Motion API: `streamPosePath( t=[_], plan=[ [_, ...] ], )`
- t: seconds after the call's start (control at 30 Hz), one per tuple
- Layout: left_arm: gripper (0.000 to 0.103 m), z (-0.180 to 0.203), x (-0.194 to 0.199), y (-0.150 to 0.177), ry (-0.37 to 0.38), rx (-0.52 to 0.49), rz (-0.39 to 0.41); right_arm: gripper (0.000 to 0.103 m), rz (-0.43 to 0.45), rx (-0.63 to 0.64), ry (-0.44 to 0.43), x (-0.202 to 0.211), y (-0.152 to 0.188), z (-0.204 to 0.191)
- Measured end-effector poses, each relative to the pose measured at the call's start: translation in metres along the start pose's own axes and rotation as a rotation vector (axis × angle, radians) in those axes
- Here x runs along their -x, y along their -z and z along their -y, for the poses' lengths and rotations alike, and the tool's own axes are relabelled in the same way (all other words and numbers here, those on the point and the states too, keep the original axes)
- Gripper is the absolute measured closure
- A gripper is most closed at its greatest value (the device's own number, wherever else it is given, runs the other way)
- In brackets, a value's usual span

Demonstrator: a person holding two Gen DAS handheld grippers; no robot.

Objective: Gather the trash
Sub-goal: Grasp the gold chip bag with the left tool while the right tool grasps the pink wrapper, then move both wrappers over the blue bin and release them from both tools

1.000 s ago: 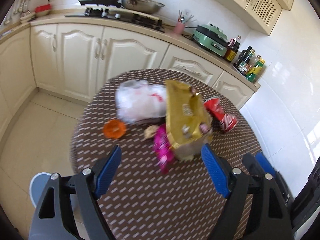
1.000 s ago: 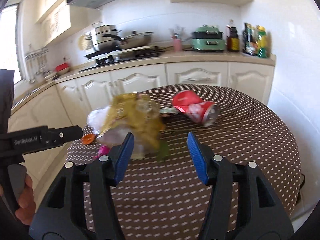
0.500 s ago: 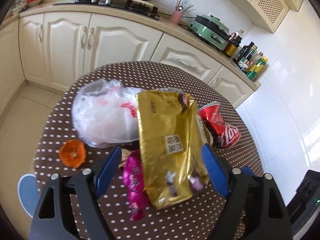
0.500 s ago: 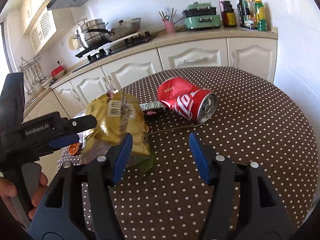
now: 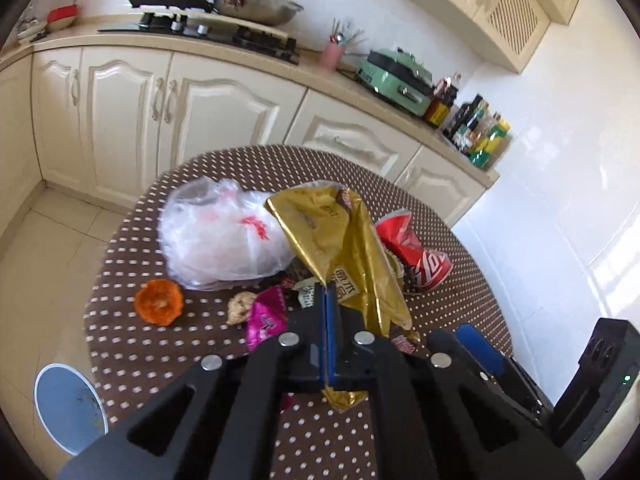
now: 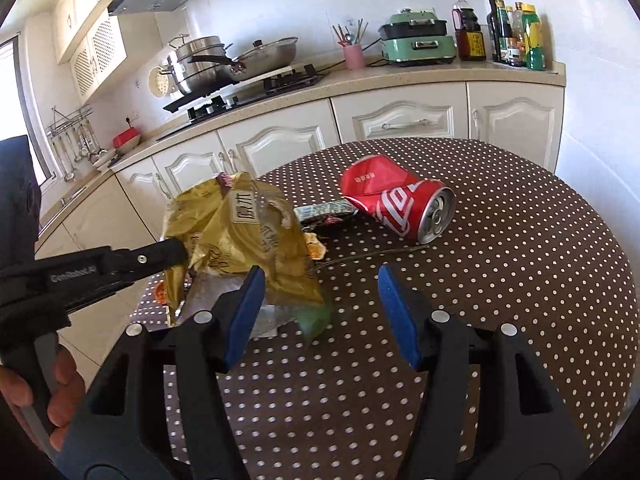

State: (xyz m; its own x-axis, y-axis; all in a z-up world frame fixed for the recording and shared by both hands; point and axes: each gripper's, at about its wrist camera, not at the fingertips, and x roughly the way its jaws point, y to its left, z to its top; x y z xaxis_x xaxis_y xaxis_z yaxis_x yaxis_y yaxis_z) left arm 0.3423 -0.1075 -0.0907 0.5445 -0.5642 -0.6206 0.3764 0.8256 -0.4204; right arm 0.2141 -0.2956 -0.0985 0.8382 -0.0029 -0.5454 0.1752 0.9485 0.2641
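My left gripper (image 5: 326, 300) is shut on the lower part of a crumpled gold snack bag (image 5: 340, 240), which stands up off the brown dotted round table (image 5: 160, 360). The bag also shows in the right wrist view (image 6: 240, 236), with the left gripper (image 6: 176, 250) pinching its left side. My right gripper (image 6: 320, 292) is open and empty, low over the table just right of the bag. A crushed red cola can (image 6: 400, 204) lies beyond it, also in the left wrist view (image 5: 416, 252).
On the table lie a clear plastic bag (image 5: 220, 240), an orange peel (image 5: 158, 302), a pink wrapper (image 5: 264, 320), a small green-white wrapper (image 6: 324, 210) and a thin stick (image 6: 372, 255). A blue-lidded bin (image 5: 68, 408) stands on the floor at left. Kitchen cabinets (image 5: 180, 108) stand behind.
My left gripper has closed on the gold bag, crumpling it and lifting it upright. The right gripper has stayed open near the bag.
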Motion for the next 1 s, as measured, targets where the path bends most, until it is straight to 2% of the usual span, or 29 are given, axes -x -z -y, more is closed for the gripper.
streamPosePath(
  t=[0.2,0.33,0.53,0.6,0.63,0.67,0.7,0.87,1.0],
  plan=[
    [0.103,-0.031,0.072,0.003,-0.05,0.059,0.144,0.044,-0.023,0.053,-0.05,0.001,0.003,-0.03],
    [0.103,-0.05,0.111,0.011,-0.152,0.059,0.223,0.044,-0.065,0.107,-0.072,-0.014,0.009,-0.061],
    [0.103,-0.083,0.136,0.027,-0.241,0.085,0.243,0.044,-0.161,0.182,-0.059,-0.052,0.017,-0.103],
    [0.103,-0.094,0.139,0.031,-0.245,0.098,0.238,0.044,-0.211,0.221,-0.007,-0.069,0.02,-0.111],
    [0.103,-0.1,0.142,0.033,-0.246,0.105,0.236,0.048,-0.226,0.227,0.004,-0.074,0.022,-0.113],
    [0.103,-0.104,0.143,0.034,-0.248,0.11,0.234,0.065,-0.246,0.235,0.013,-0.08,0.024,-0.115],
    [0.103,-0.109,0.145,0.036,-0.247,0.115,0.233,0.065,-0.258,0.238,0.018,-0.084,0.026,-0.115],
    [0.103,-0.127,0.157,0.043,-0.239,0.136,0.246,0.066,-0.185,0.221,0.025,-0.062,0.025,-0.116],
    [0.103,-0.149,0.17,0.051,-0.249,0.167,0.253,0.066,-0.116,0.239,-0.04,-0.028,0.026,-0.14]
  ],
)
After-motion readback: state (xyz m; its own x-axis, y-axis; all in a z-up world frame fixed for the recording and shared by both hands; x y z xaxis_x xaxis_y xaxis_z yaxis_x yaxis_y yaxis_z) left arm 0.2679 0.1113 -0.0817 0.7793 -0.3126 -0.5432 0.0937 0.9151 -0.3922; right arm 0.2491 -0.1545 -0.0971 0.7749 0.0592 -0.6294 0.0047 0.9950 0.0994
